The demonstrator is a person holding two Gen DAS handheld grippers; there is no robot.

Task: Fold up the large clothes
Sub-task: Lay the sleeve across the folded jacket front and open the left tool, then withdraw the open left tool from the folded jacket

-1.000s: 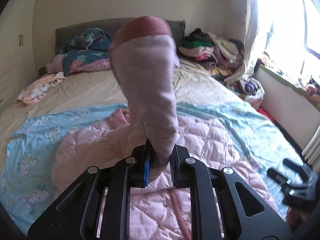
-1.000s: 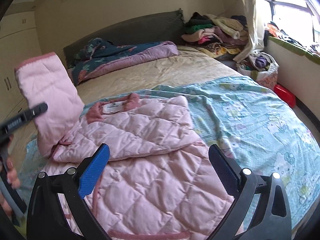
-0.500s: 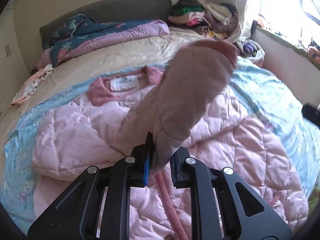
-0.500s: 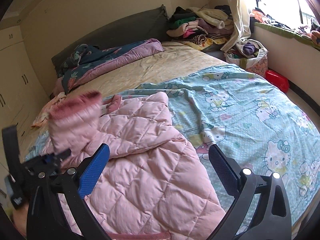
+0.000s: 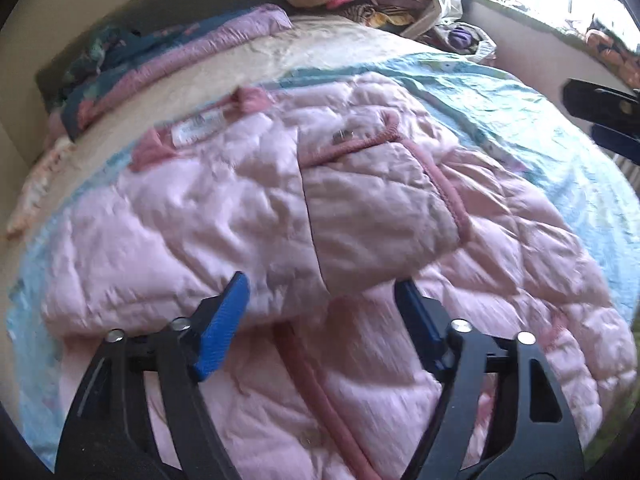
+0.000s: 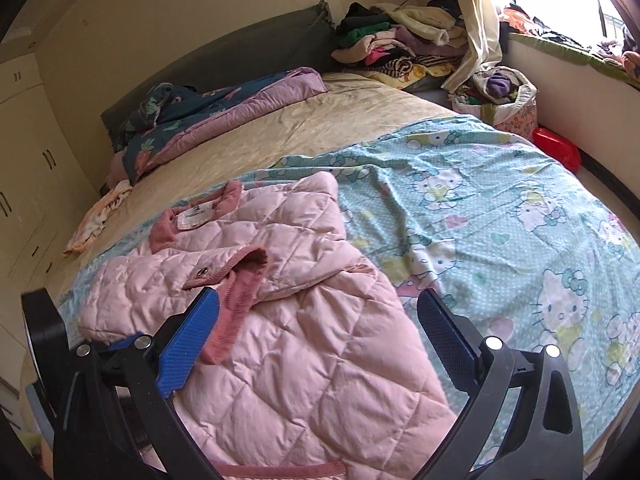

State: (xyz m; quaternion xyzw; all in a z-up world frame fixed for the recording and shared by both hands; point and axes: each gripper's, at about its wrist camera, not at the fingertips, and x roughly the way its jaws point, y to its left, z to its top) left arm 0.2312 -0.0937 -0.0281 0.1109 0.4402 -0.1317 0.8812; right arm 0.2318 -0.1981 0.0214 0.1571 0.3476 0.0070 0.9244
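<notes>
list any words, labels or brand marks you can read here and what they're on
Nothing here can be read.
Neck label on the pink jacket: dark print, too small to read; blurred in the left wrist view.
Blue sheet: cartoon cat pictures only, no words visible.

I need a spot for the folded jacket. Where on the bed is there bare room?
Free: the blue sheet right of the pink jacket, and the beige sheet between the jacket and the floral quilt. Crowded: the clothes pile at the far corner.
</notes>
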